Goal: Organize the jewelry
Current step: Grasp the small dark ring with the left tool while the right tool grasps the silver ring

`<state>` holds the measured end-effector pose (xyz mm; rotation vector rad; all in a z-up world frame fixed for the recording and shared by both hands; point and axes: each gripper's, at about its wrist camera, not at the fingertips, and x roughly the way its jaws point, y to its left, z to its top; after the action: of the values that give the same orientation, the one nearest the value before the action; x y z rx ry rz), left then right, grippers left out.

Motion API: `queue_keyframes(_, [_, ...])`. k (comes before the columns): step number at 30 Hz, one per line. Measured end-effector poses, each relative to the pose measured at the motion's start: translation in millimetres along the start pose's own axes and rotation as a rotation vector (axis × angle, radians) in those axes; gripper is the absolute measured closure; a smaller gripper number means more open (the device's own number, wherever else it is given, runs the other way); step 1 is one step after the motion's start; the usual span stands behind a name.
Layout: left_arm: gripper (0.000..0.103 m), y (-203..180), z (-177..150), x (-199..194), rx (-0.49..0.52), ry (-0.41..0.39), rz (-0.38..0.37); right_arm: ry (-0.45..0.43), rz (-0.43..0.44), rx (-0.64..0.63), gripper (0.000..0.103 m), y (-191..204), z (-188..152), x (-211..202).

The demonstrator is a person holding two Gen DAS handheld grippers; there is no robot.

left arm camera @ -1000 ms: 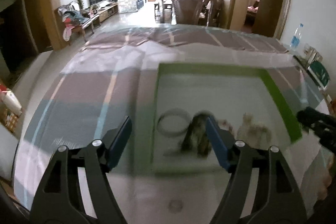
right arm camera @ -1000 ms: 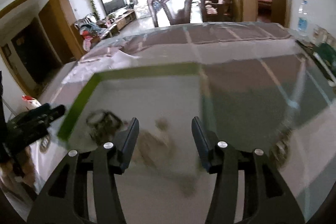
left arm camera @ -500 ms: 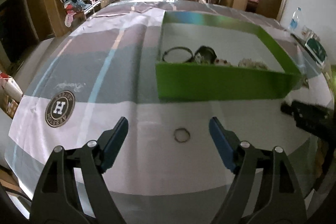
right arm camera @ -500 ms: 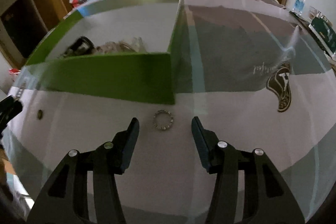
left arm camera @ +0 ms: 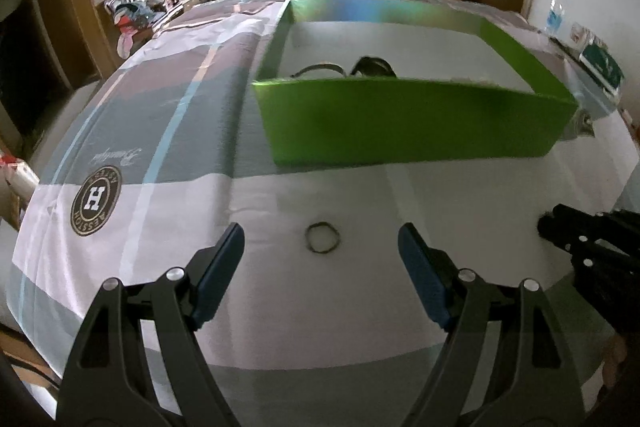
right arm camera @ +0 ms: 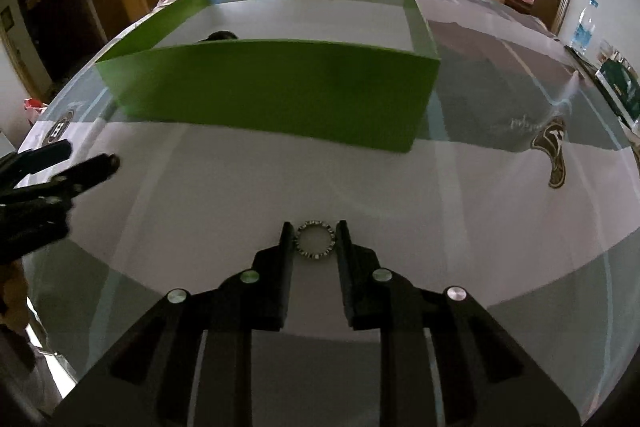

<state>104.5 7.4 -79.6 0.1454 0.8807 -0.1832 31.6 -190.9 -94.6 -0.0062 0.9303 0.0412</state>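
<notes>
Green card box (left arm camera: 412,125), open-topped, on the far half of the table (left arm camera: 280,307), which carries a grey-and-white printed cloth. Contents partly visible over the near wall: a dark bangle (left arm camera: 320,69) and a second dark piece (left arm camera: 374,63) beside it; the rest is hidden.

Item 1: beaded ring (right arm camera: 315,239), silver with dark stones, lying flat on the white band of cloth near the box's right corner. The right hand-held gripper (right arm camera: 315,241) has its two fingers drawn in on either side of it, each finger just at or touching the rim. Whether the ring is truly pinched cannot be told; it lies level on the cloth, not lifted. The ring sits squarely between the fingertips, so no sideways correction appears needed. Being round, it has no long axis to align to.

Item 2: thin plain ring (left arm camera: 322,237), dark metal, flat on the cloth, left of item 1. The left hand-held gripper (left arm camera: 320,259) is spread wide and empty, with the ring just ahead of its tips and centred in the gap. This hand is clearly the nearer one for it.

Judgement: both rings remain outside the box, each lying directly ahead of its own gripper, with the box beyond.
</notes>
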Motion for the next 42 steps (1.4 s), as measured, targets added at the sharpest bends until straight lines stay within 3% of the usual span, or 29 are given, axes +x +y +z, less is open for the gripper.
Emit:
queue_keyframes(6, [0.048,3.0,-5.1,13.8,-0.022,0.033,-0.043,0.0,-0.009,0.01,0.078,0.8,0.3,-0.4])
queue_keyframes(9, [0.05,3.7,-7.0,14.4,-0.015,0.018,-0.038,-0.005,-0.013,0.019,0.069,0.5,0.5,0.7])
queue_keyframes(15, [0.05,4.8,-10.6,13.3,-0.006,-0.002,-0.051,-0.015,-0.014,0.017,0.061,3.5,-0.6,1.5])
queue_keyframes(22, [0.054,5.6,-11.3,12.6,-0.018,-0.01,-0.04,-0.03,-0.017,0.02,0.06,5.1,-2.7,1.5])
queue_keyframes(25, [0.069,4.0,-9.9,12.8,-0.033,-0.013,-0.026,-0.036,-0.019,0.022,0.06,5.3,-3.4,1.2])
queue_keyframes(28, [0.083,-0.6,-10.0,11.2,-0.037,-0.016,-0.022,-0.043,-0.008,0.014,0.074,7.0,-4.2,0.3])
queue_keyframes(30, [0.083,-4.5,-10.7,10.6,-0.029,-0.019,-0.003,-0.043,-0.003,0.01,0.08,8.3,-4.2,0.1])
queue_keyframes(42, [0.083,-18.9,-17.1,-5.6,-0.004,-0.022,-0.046,-0.048,0.021,0.053,0.081,4.4,-3.3,-5.4])
